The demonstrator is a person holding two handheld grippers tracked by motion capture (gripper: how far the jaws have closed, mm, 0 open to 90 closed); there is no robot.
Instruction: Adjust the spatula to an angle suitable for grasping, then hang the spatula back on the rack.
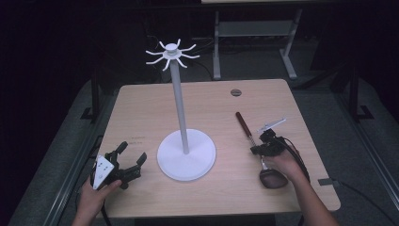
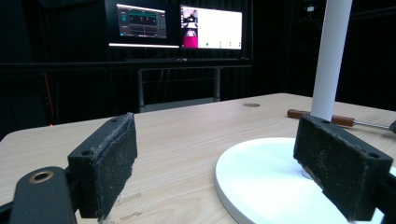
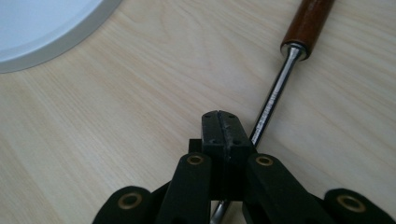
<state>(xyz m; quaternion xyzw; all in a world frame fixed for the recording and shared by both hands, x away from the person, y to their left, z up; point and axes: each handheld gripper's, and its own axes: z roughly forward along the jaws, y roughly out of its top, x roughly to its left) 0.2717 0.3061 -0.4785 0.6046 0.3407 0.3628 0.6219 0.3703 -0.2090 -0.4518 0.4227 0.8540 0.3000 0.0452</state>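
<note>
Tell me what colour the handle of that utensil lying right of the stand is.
Reddish brown, like varnished wood; the handle shows best in the right gripper view.

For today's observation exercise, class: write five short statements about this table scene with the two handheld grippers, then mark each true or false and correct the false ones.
1. The left gripper is open. True.
2. The white stand lies tipped over on the table. False: it stands upright on its round base.
3. The right gripper has its jaws pressed together. True.
4. The wooden-handled utensil hangs from the stand's hooks. False: it lies on the table.
5. The left gripper clamps the stand's pole. False: nothing is between its jaws.
</note>
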